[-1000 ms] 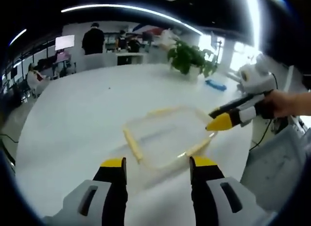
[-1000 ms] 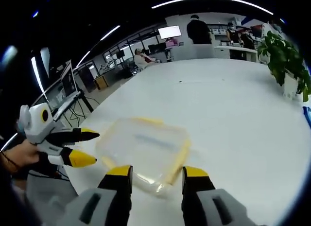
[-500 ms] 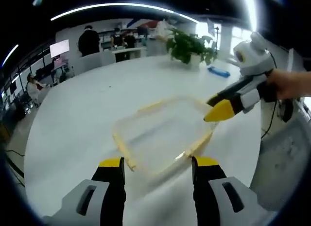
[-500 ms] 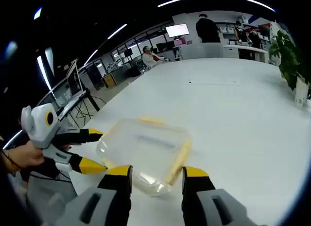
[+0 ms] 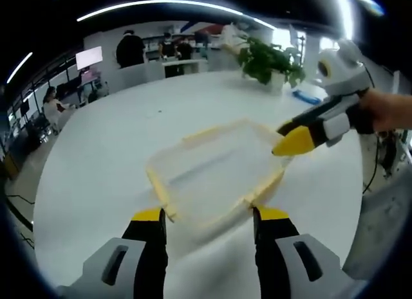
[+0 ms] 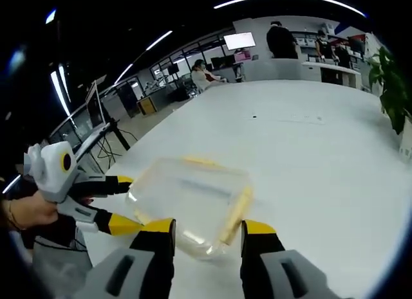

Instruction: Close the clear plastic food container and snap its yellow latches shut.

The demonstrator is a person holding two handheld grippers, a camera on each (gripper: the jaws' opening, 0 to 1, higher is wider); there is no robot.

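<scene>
The container [image 5: 215,173] sits near my edge of the white table [image 5: 96,170], lid on. My left gripper [image 5: 209,215] and right gripper [image 6: 206,228] are both spread open, holding nothing. Best to press each yellow latch [image 6: 235,207] down squarely, one side at a time.

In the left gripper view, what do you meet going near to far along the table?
Left gripper → clear plastic food container → potted plant → people standing at the far counter.
</scene>
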